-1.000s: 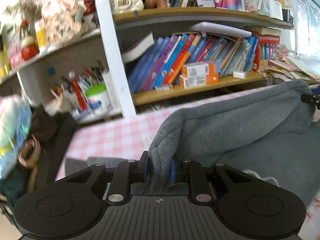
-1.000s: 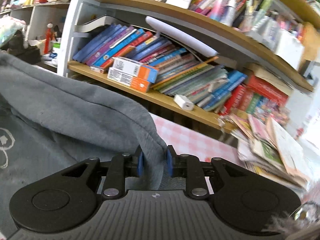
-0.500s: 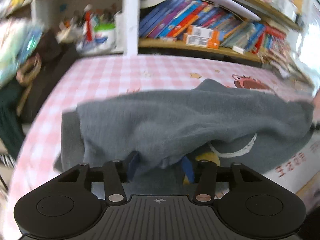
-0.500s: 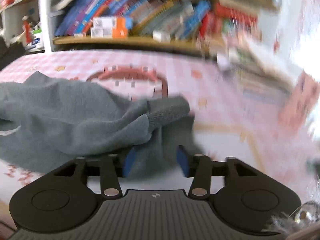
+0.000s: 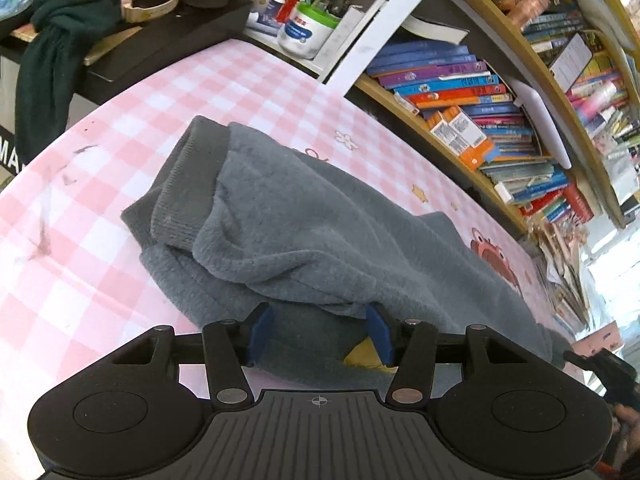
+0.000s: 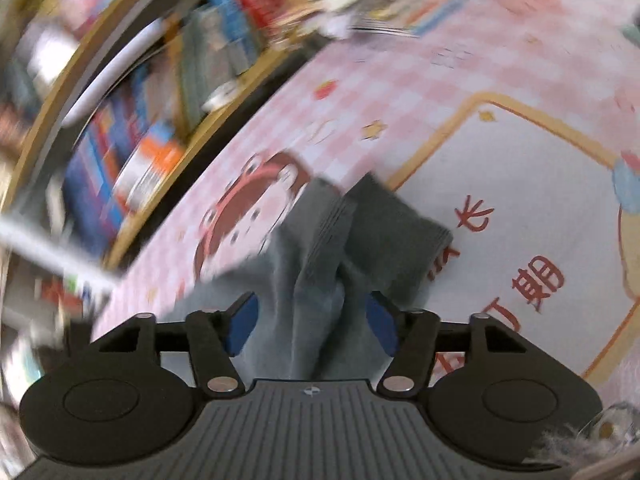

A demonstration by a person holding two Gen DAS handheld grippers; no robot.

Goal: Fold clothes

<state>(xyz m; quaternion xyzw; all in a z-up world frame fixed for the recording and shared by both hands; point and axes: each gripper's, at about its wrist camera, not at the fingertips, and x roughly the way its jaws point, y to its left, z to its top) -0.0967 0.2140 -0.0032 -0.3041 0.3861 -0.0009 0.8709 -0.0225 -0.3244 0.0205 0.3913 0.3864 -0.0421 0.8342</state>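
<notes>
Both pairs of blue-padded fingers stand spread: the left gripper (image 5: 318,330) and the right gripper (image 6: 310,322) have just been opening, and the grey sweatshirt (image 5: 320,224) lies loose between each pair, pads clear of the cloth. That sweatshirt rests in a rumpled fold on the pink checked tablecloth (image 5: 132,120), its ribbed hem turned up at the far left end; a scrap of yellow print shows under the fold by the left gripper's right pad. In the right wrist view, which is blurred, a ribbed cuff (image 6: 400,224) lies on the cloth beside a cartoon figure. Behind the table, the wooden bookshelf (image 5: 452,136) holds rows of leaning books and two orange-and-white boxes (image 5: 456,132). Further left, a white tub with a green lid (image 5: 306,32) sits in a white compartment along with pens and bottles
</notes>
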